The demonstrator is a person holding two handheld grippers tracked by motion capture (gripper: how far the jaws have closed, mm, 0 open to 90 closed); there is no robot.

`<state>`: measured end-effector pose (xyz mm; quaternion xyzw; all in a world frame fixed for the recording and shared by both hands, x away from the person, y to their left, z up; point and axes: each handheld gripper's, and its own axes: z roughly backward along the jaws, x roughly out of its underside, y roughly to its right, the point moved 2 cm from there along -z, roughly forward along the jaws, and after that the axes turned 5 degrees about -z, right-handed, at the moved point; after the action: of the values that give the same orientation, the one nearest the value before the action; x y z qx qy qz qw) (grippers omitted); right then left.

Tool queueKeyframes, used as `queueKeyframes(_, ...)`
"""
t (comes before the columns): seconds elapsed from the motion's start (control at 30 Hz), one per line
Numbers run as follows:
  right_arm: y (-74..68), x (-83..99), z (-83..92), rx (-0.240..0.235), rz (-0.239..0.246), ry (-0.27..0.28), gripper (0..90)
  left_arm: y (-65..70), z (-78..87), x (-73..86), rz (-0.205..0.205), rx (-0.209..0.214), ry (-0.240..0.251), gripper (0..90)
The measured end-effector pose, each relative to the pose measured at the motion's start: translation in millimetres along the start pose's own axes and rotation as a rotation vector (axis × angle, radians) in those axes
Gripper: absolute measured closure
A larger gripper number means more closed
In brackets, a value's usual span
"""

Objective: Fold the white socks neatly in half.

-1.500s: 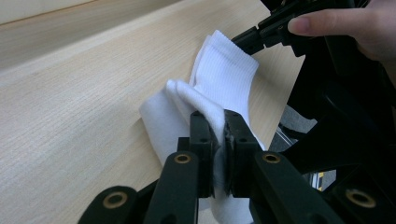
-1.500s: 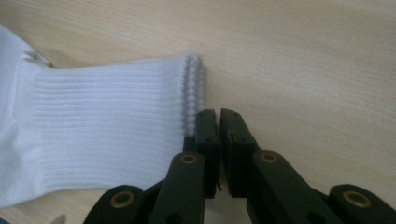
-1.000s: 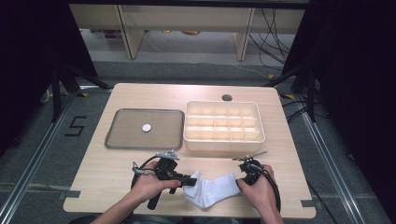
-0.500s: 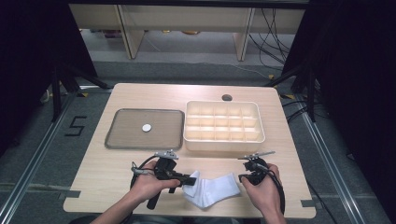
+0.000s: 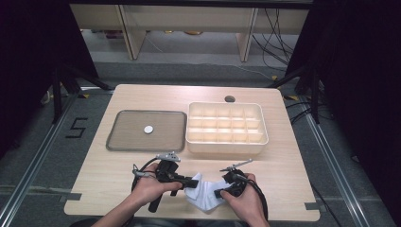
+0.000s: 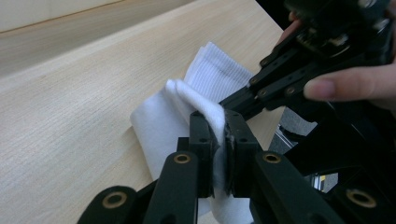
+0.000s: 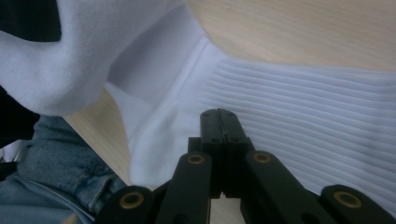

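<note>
Sock [image 5: 204, 195] white, at near edge of light wood tabletop [image 5: 283, 161], between your hands; grey tray [image 5: 123, 137] and compartment box [image 5: 227, 128] beyond; left tool [image 6: 218, 133] pinching sock fold; right tool [image 7: 219, 116] jaws just closing, pressed together over ribbed cuff.

Item count: one white sock [image 5: 204, 195], one tray [image 5: 120, 142], one compartment box [image 5: 227, 147], one small disc [image 5: 148, 129], two claws.
</note>
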<state>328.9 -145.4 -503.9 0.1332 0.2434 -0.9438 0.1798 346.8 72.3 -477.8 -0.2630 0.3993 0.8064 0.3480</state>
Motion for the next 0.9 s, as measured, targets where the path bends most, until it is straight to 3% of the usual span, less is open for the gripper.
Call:
queueKeyframes(0.2, -4.1, -4.3, -8.6, -0.022, -0.004, -0.012, 90.0, 5.8, -0.4, -0.8, -0.003, -0.002, 0.020, 82.9)
queueKeyframes(0.27, -2.7, -5.3, -10.9, -0.036, 0.007, -0.011, 90.0, 6.3, 0.2, -1.5, -0.010, 0.021, 0.010, 82.9)
queueKeyframes(0.37, -2.8, -5.9, -13.1, -0.061, 0.015, -0.009, 90.0, 7.0, 0.5, -1.3, -0.011, -0.002, 0.008, 82.9)
queueKeyframes(0.43, -3.9, -5.8, -13.1, -0.056, 0.001, -0.016, 90.0, 6.2, 0.2, -1.2, -0.009, 0.017, 0.013, 82.9)
queueKeyframes(0.47, -4.1, -6.3, -13.3, -0.067, 0.019, -0.011, 89.7, 5.9, 0.4, -1.4, -0.006, 0.008, 0.012, 82.9)
queueKeyframes(0.53, -3.5, -6.8, -8.9, -0.062, 0.002, -0.009, 88.4, 5.2, 0.9, -1.3, -0.006, 0.004, 0.012, 82.9)
queueKeyframes(0.57, 4.2, -9.8, 2.9, -0.037, -0.004, 0.034, 88.5, 4.7, 1.2, -1.2, -0.006, 0.011, 0.013, 82.9)
queueKeyframes(0.6, 4.2, -9.8, 2.9, -0.037, -0.004, 0.034, 88.5, 4.8, 1.5, -1.1, -0.005, 0.001, 0.014, 82.9)
queueKeyframes(0.63, 16.9, -12.7, 20.9, -0.008, -0.030, 0.083, 88.8, 4.1, 1.8, -1.3, -0.005, 0.011, 0.011, 82.9)
queueKeyframes(0.67, 16.9, -12.7, 20.9, -0.008, -0.030, 0.083, 88.8, 4.1, 1.8, -1.3, -0.005, 0.011, 0.011, 82.9)
queueKeyframes(0.7, 25.4, -13.9, 29.5, 0.020, -0.044, 0.109, 89.0, 4.2, 1.9, -1.5, -0.007, 0.012, 0.011, 82.9)
queueKeyframes(0.73, 35.0, -14.3, 37.8, 0.066, -0.061, 0.129, 89.3, 4.7, 2.0, -1.8, -0.006, 0.005, 0.013, 82.9)
queueKeyframes(0.77, 54.2, -12.7, 50.2, 0.144, -0.091, 0.149, 90.0, 5.6, 1.5, -2.1, -0.004, 0.002, 0.018, 82.9)
queueKeyframes(0.8, 54.2, -12.7, 50.2, 0.144, -0.091, 0.149, 90.0, 5.6, 1.5, -2.1, -0.004, 0.002, 0.018, 82.9)
queueKeyframes(0.83, 64.2, -9.0, 55.5, 0.191, -0.135, 0.133, 90.0, 5.5, 0.8, -2.0, -0.005, 0.010, 0.016, 82.9)
queueKeyframes(0.9, 66.5, -5.0, 52.3, 0.190, -0.158, 0.112, 90.0, 5.5, 0.2, -1.8, -0.007, 0.002, 0.011, 82.9)
